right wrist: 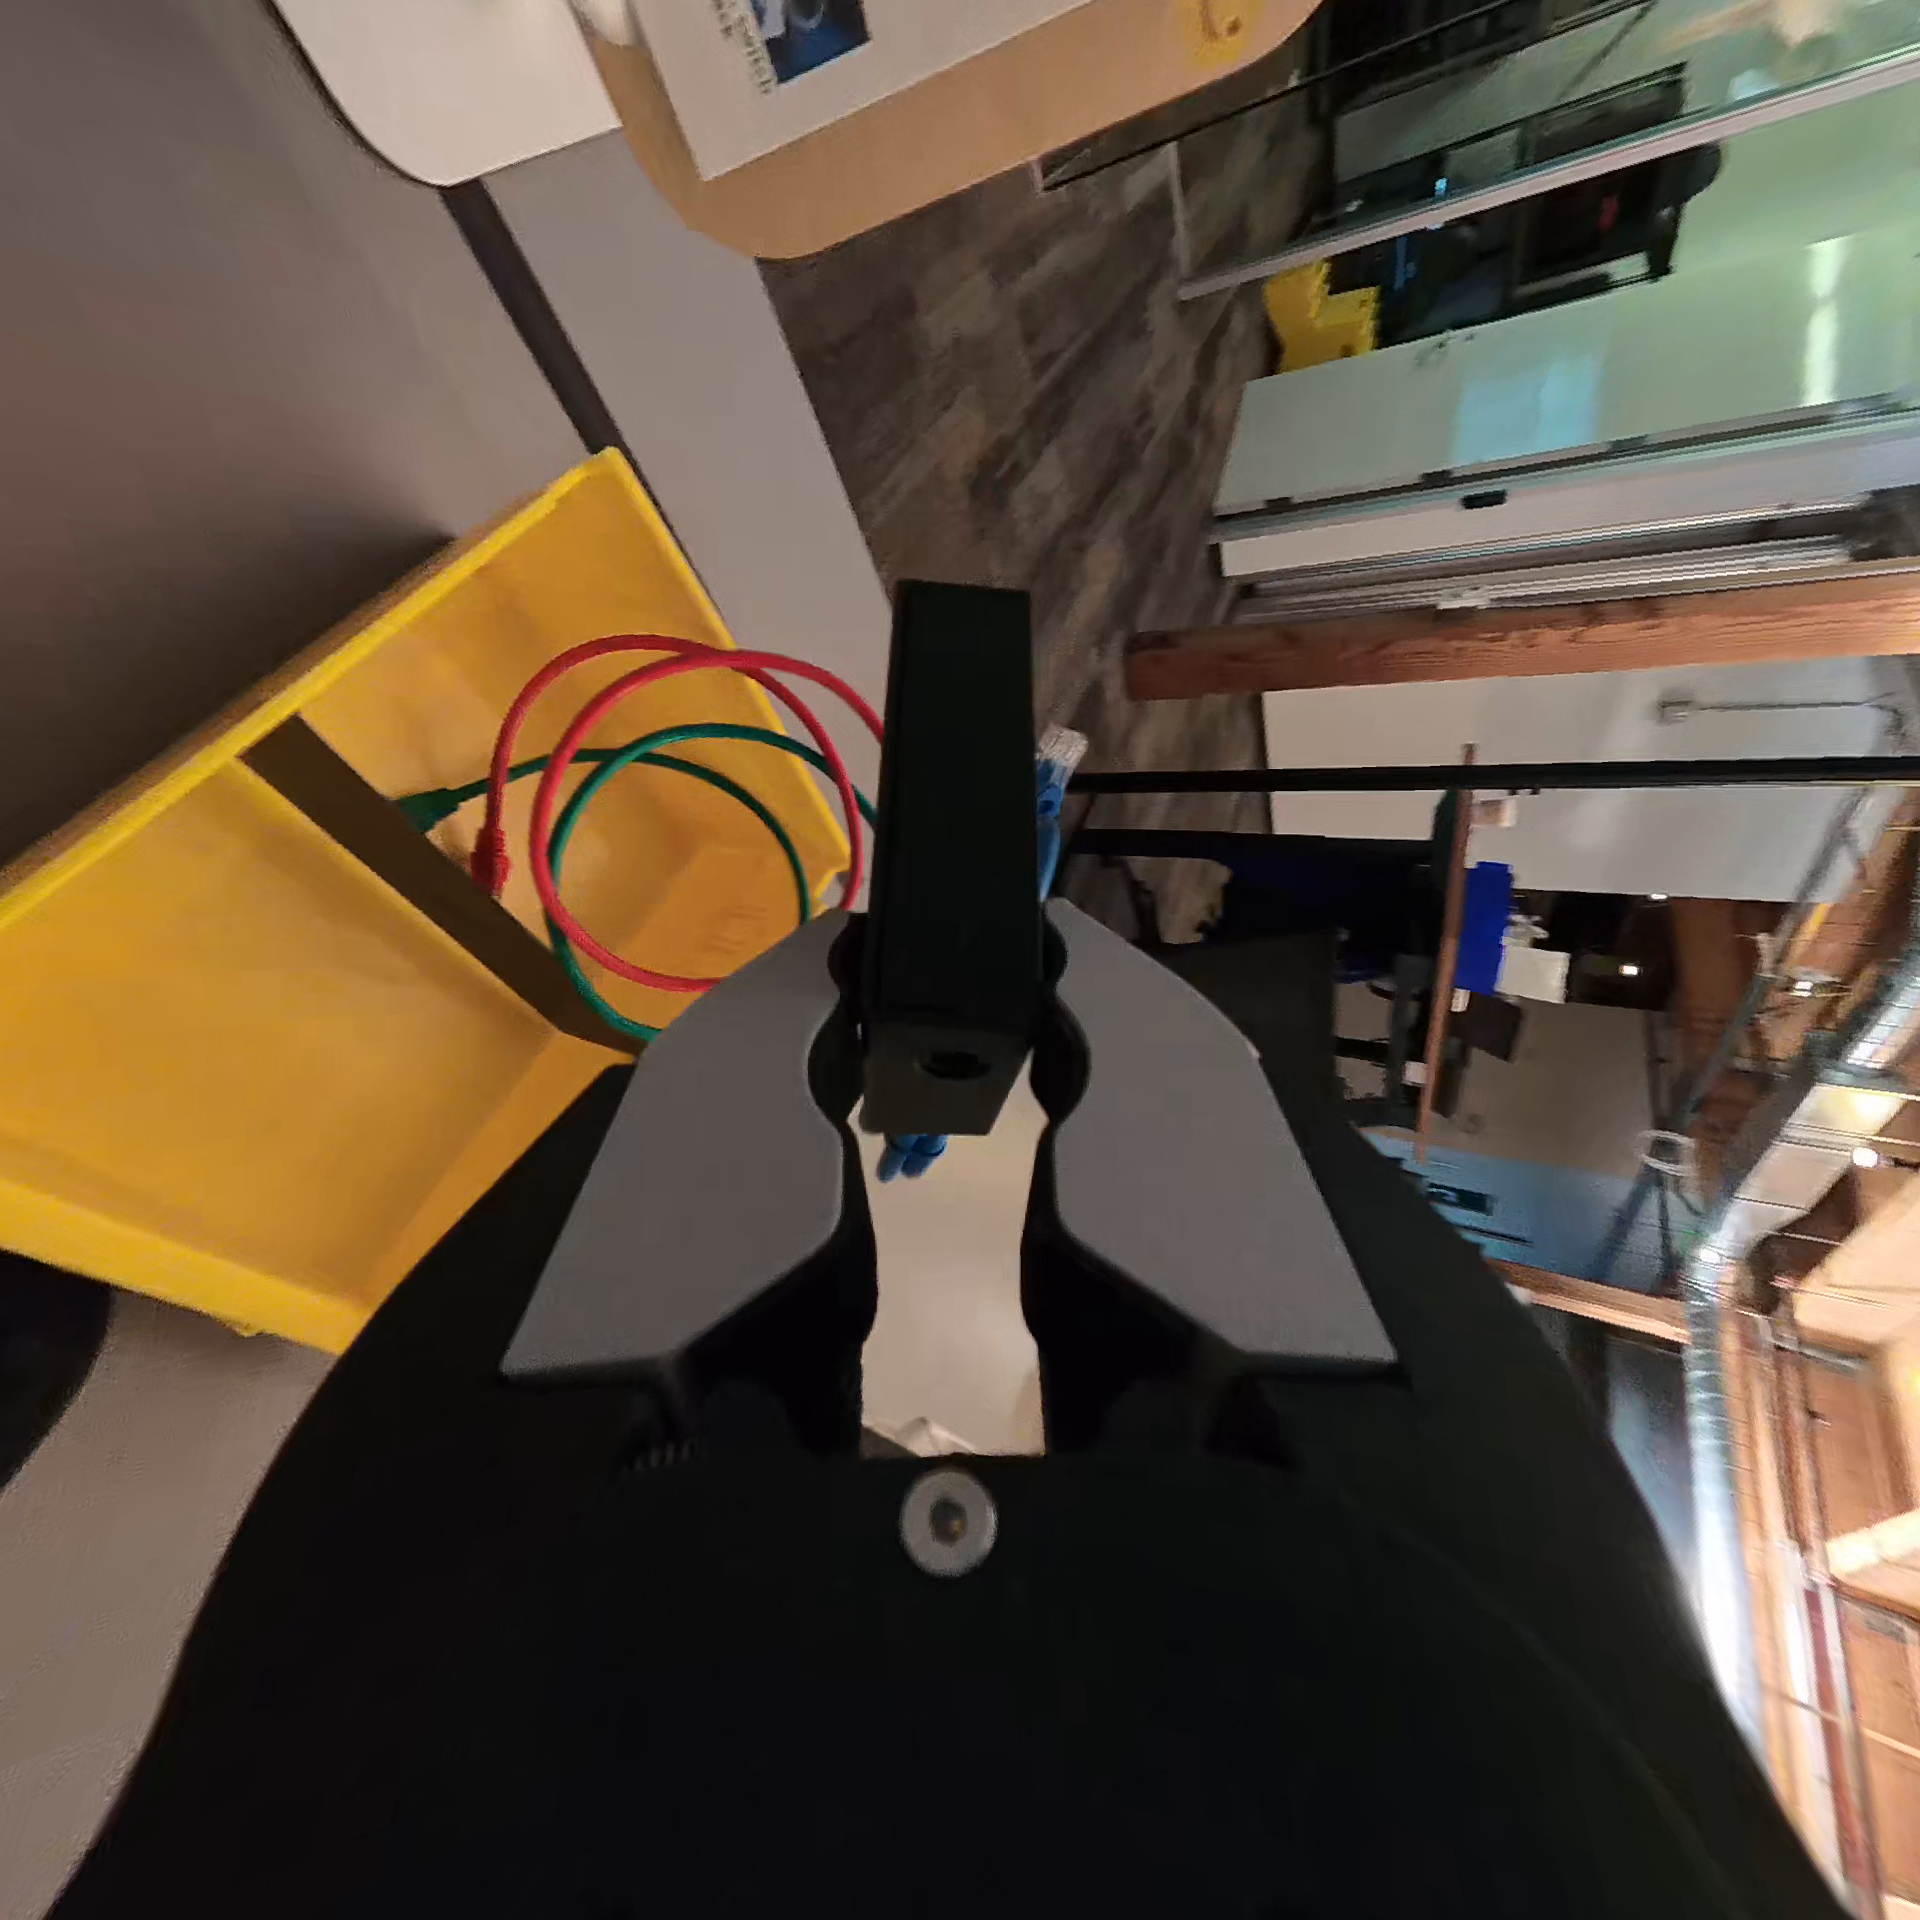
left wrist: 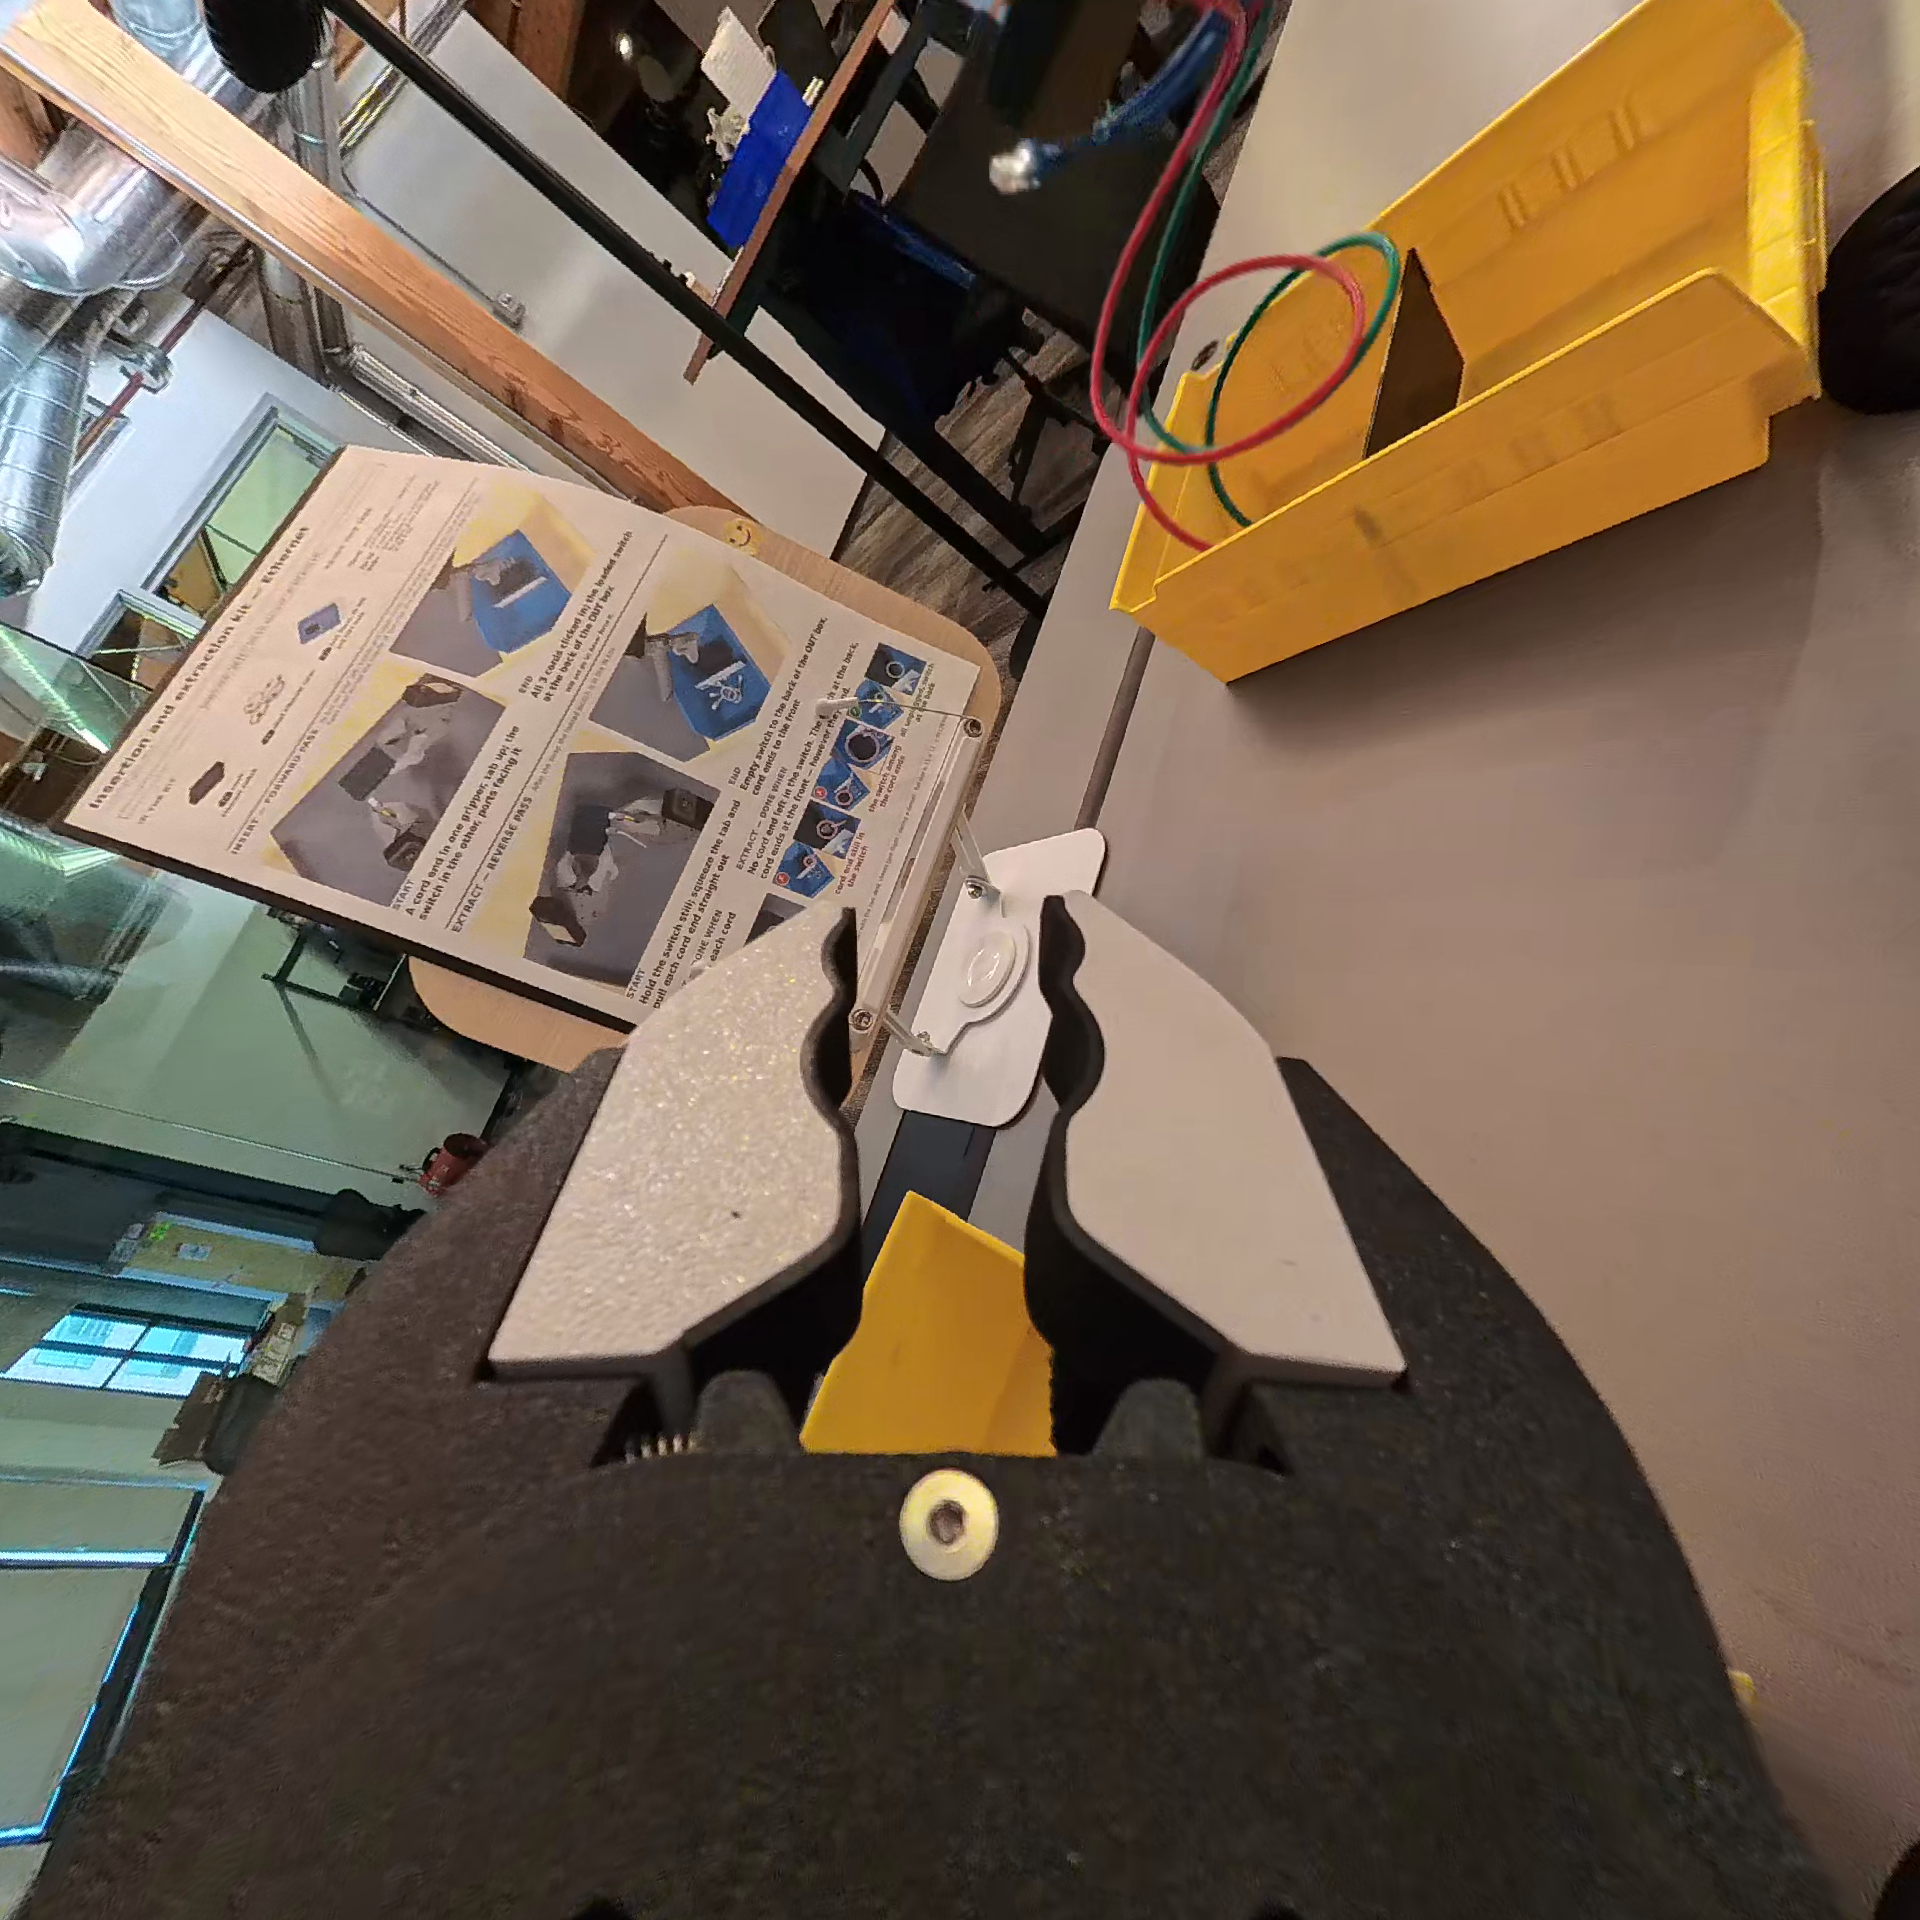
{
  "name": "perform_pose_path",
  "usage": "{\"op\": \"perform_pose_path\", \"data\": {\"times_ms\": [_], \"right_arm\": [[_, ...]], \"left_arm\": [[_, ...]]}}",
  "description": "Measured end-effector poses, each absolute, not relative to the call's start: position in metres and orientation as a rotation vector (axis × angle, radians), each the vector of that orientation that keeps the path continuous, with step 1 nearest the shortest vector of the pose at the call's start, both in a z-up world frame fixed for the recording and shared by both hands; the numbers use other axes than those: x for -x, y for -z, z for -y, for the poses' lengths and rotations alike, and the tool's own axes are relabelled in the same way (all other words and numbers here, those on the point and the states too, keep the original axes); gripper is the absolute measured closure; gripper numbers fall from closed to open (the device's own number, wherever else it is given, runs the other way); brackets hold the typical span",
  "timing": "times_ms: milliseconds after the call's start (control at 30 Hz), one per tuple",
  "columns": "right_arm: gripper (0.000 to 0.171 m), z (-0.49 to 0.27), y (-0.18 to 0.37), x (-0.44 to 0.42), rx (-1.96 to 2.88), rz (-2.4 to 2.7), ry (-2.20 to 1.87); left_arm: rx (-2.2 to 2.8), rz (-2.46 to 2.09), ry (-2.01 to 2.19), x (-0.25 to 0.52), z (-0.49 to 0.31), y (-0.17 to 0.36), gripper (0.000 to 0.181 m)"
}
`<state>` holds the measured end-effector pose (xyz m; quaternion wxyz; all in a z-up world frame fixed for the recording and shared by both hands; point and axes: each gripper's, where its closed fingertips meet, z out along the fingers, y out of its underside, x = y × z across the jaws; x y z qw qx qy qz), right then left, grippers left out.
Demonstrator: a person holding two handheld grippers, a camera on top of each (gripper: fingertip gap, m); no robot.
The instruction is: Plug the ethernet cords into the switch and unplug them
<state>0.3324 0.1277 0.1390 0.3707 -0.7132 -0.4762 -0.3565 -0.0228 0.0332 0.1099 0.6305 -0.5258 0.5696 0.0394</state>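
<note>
Right gripper (right wrist: 951, 1023): clenched on the black switch (right wrist: 951, 831), which stands out forward along the fingers; held in the air this way, I judge, so its port side is steady and reachable for the other tool.
Switch: lifted off the grey surface (right wrist: 208, 364), its port face turned away from the right wrist view, so I cannot tell which ports are filled.
Red cord (right wrist: 665, 665) and green cord (right wrist: 675, 743): hanging in loops at about 9 o'clock of the switch, in front of the yellow bin (right wrist: 208, 987); they seem to run to the switch, though the join is hidden.
Blue cord (right wrist: 1049, 810): bunched just beside the switch at 3 o'clock, its clear plug end free and pointing up.
Left gripper (left wrist: 951, 925): released, nothing between the jaws; it looks ready to take a plug.
From the left wrist view: the loops hang at 1 o'clock, well apart from the left gripper, over the bin.
Instruction sheet (left wrist: 520, 727): propped on a stand at 10 o'clock, facing the worker for reference.
Stage: likely mid-task, with a cord end to be grasped next.
</note>
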Motion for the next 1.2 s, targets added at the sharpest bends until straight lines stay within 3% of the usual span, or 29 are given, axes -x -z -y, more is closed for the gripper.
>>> {"op": "perform_pose_path", "data": {"times_ms": [467,1200], "right_arm": [[0.142,-0.149,-0.049,-0.322,2.056,1.312,0.415],[0.142,-0.19,0.06,-0.32,2.679,1.622,0.59]], "left_arm": [[1.213,-1.371,-0.118,0.012,-0.034,-0.097,0.15],[1.213,-1.5,-0.199,-0.016,-0.033,-0.071,0.15]]}}
